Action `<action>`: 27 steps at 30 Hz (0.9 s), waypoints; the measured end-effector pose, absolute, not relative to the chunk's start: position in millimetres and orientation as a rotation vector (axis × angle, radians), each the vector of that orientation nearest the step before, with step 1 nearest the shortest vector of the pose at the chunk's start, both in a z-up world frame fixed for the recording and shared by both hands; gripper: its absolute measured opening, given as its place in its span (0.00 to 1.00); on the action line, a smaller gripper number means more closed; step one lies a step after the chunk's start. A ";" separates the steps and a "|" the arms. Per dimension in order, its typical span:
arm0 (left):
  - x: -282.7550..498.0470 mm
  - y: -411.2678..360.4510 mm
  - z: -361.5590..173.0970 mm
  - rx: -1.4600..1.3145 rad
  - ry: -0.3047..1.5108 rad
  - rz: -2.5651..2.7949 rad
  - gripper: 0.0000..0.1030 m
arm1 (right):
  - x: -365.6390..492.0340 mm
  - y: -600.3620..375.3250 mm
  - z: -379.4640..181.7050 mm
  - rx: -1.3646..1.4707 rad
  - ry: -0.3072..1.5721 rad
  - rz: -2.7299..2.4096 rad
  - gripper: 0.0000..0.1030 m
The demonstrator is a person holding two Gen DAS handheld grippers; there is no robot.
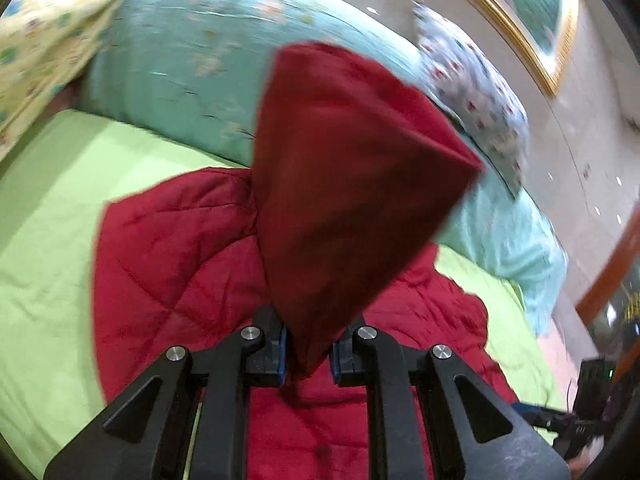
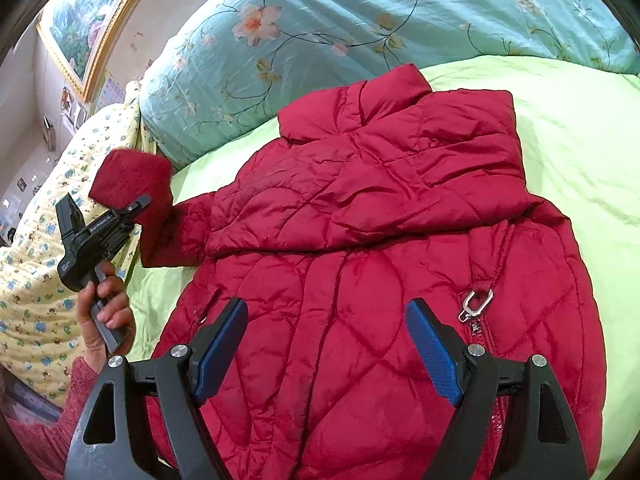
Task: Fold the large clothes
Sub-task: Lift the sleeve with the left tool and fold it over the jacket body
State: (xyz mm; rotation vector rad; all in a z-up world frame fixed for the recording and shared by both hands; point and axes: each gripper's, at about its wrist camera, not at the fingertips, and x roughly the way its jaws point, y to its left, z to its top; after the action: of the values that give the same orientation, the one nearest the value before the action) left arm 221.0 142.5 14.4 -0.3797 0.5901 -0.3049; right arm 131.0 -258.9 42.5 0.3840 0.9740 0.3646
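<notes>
A red quilted jacket (image 2: 360, 248) lies front up on the green sheet (image 2: 580, 152), its silver zipper pull (image 2: 476, 304) showing. One sleeve (image 2: 400, 184) is folded across the chest. My left gripper (image 2: 134, 204), held by a hand (image 2: 104, 312), is shut on the cuff of the other sleeve (image 2: 132, 176) and has it lifted off the bed at the jacket's left side. In the left wrist view the cuff (image 1: 340, 184) rises from between the shut jaws of the left gripper (image 1: 308, 354). My right gripper (image 2: 328, 308) hovers open over the jacket's lower front, nothing between its blue pads (image 2: 432, 352).
A rolled teal floral quilt (image 2: 360, 20) lies along the far side of the bed. A yellow patterned blanket (image 2: 36, 272) is bunched at the left. A dotted pillow (image 1: 472, 92) rests on the quilt. A gold-framed picture (image 2: 84, 20) hangs on the wall.
</notes>
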 end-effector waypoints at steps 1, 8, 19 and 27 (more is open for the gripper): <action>222.3 129.0 15.3 -0.360 0.596 -0.327 0.12 | 131.9 -260.7 42.9 0.391 0.972 0.362 0.80; 226.4 72.5 15.2 -0.295 0.622 -0.422 0.12 | 138.5 -276.5 42.0 0.438 0.963 0.345 0.80; 232.1 -35.2 -0.6 -0.122 0.685 -0.525 0.12 | 162.1 -311.6 43.3 0.538 0.930 0.323 0.82; 231.5 -81.9 -26.4 -0.010 0.721 -0.537 0.12 | 194.3 -330.9 43.7 0.633 0.903 0.336 0.82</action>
State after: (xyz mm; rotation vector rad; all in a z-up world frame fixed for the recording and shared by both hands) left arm 231.5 -81.9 -26.4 -0.0103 0.7211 -0.5371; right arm 194.3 -330.9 43.7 0.6334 0.9032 0.3360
